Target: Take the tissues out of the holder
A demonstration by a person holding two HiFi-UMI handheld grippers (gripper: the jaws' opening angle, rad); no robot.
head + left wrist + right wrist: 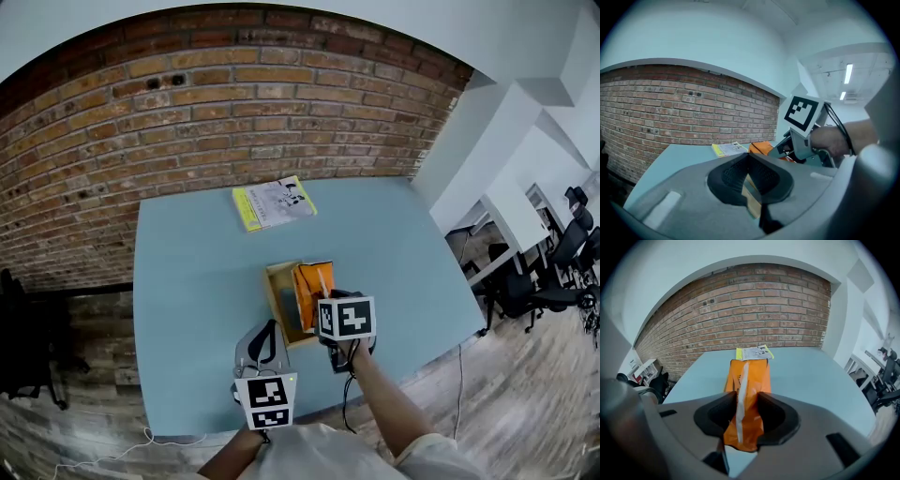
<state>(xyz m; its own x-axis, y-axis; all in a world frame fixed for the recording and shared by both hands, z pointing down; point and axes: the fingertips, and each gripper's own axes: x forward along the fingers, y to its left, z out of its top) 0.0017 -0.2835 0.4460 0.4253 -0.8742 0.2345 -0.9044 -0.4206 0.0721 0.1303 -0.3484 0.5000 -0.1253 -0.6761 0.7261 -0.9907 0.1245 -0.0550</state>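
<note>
Now | right gripper (746, 417) clamps orange tissue pack (751, 380) between jaws (over holder (277, 298)) | left gripper (749, 174) closed, empty

You have the holder (278, 311) near-centre on the table (187, 281), tissue pack (307, 286) at its right side, booklet (274, 202) far behind.

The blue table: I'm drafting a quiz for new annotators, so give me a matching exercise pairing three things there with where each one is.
Things:
1. orange tissue pack
2. yellow booklet
3. wooden holder

Places:
A. at the far edge of the table, by the brick wall
B. around the middle of the table
C. clamped between the jaws of the right gripper

Pairs: 1-C; 2-A; 3-B
</note>
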